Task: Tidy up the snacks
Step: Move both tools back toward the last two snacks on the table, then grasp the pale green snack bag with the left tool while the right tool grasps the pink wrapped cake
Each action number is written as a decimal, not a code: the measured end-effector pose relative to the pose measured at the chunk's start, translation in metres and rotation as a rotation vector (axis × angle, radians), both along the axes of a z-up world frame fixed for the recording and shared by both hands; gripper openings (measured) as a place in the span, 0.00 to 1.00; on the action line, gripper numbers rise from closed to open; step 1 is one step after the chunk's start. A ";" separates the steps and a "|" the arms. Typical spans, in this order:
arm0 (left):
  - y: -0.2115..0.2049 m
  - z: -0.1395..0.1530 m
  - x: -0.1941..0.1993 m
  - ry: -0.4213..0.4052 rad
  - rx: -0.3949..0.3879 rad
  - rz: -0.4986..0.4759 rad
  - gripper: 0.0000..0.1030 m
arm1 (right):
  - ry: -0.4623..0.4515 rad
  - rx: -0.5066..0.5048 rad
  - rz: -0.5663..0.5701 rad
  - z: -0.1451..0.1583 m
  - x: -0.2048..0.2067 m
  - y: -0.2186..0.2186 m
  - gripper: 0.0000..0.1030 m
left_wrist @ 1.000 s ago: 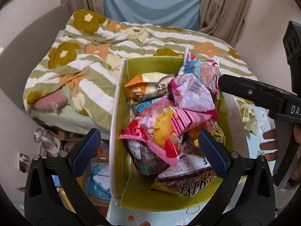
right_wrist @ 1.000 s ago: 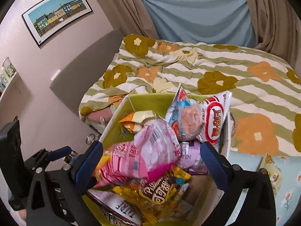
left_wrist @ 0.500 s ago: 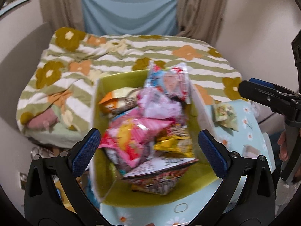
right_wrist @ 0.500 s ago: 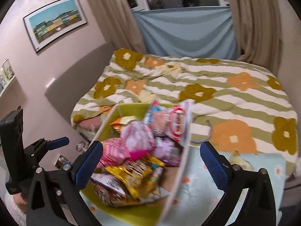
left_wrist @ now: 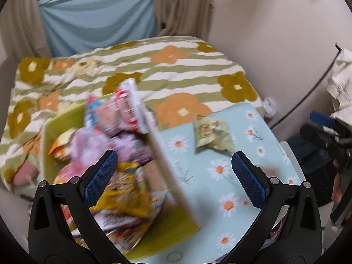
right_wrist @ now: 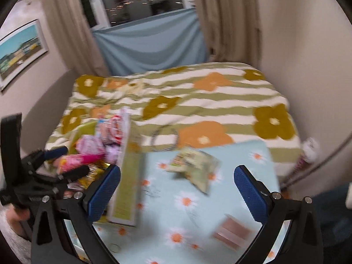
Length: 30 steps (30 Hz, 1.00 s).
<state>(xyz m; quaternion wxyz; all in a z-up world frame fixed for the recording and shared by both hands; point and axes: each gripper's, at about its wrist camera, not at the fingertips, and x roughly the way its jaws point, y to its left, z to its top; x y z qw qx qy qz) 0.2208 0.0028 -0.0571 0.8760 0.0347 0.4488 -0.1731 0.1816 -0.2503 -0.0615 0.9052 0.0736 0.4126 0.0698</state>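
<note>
A green box (left_wrist: pixel 169 176) full of snack packets stands at the left of the table; it also shows in the right wrist view (right_wrist: pixel 127 171). A pale green snack packet (left_wrist: pixel 213 135) lies loose on the floral tablecloth, also seen in the right wrist view (right_wrist: pixel 193 165). A small pink-brown packet (right_wrist: pixel 232 231) lies nearer. My left gripper (left_wrist: pixel 173 180) is open and empty over the box's right wall. My right gripper (right_wrist: pixel 177 191) is open and empty above the tablecloth, in front of the green packet.
The table (right_wrist: pixel 220 198) has a light blue daisy cloth. Behind it is a bed (right_wrist: pixel 198 101) with a green striped flower duvet. Walls and curtains close the right side. The views are motion blurred.
Both grippers have swung right and back from the box, bringing the tablecloth and the loose green packet into view. Both stay open and empty.
</note>
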 end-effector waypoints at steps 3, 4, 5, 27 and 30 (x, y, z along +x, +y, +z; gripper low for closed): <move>-0.035 -0.008 0.017 0.023 0.018 -0.056 1.00 | 0.029 0.020 -0.076 -0.011 -0.010 -0.030 1.00; -0.046 -0.012 0.023 0.033 0.025 -0.071 1.00 | 0.042 0.028 -0.102 -0.016 -0.013 -0.040 1.00; -0.056 -0.016 0.029 0.045 0.029 -0.084 1.00 | 0.049 0.034 -0.119 -0.019 -0.015 -0.046 1.00; -0.173 -0.169 0.141 0.389 0.220 -0.175 1.00 | 0.335 0.158 -0.473 -0.170 -0.050 -0.095 1.00; -0.175 -0.183 0.147 0.413 0.229 -0.175 1.00 | 0.341 0.166 -0.500 -0.181 -0.049 -0.093 1.00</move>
